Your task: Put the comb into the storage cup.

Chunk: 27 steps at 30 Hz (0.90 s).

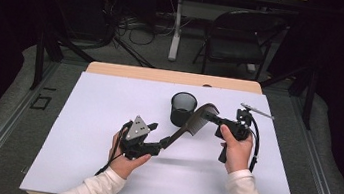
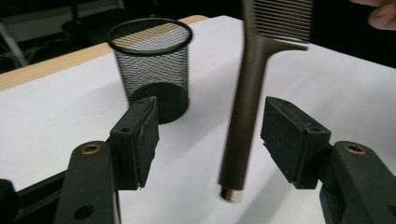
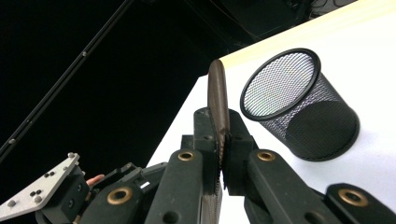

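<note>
No legible text, labels, brands, numbers or signs are showing in any view; nothing readable is appearing on the black wire-mesh cylindrical pen cup point(image 2: 152, 70), the dark brown plastic comb point(image 2: 252, 93) or the white table sheet point(image 1: 106, 118); the grey three-cornered metal plate point(image 3: 42, 186) is showing only screw heads, no markings.
</note>
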### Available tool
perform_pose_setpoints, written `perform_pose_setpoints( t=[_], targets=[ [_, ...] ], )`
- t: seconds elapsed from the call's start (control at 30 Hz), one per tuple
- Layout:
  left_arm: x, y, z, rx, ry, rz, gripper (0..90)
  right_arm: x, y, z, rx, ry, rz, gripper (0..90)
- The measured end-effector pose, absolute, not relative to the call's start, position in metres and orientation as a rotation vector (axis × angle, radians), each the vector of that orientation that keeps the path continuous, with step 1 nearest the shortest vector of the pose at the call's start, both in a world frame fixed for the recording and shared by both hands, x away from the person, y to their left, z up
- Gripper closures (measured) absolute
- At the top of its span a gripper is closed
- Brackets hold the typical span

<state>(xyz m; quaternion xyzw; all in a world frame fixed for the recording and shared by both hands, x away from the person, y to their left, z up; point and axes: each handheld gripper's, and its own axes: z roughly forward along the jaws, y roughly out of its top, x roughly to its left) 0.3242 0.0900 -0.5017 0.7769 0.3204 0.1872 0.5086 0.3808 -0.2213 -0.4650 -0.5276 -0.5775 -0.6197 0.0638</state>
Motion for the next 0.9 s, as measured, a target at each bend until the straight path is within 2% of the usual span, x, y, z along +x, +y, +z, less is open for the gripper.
perform_pose_setpoints(
  t=[0.13,0.3,0.53,0.9],
  targets=[
    [0.329,0.092,-0.503,1.896,0.78,0.532,33.7,0.381,-0.223,-0.464,-1.598,-1.741,-1.878,87.0],
    [0.334,0.096,-0.504,1.89,0.786,0.504,30.2,0.381,-0.225,-0.463,-1.603,-1.735,-1.892,87.1],
    [0.34,0.101,-0.505,1.891,0.807,0.481,19.0,0.38,-0.227,-0.461,-1.607,-1.76,-1.894,87.1],
    [0.349,0.116,-0.503,1.858,0.836,0.467,15.8,0.378,-0.234,-0.456,-1.626,-1.765,-1.927,87.0]
  ],
)
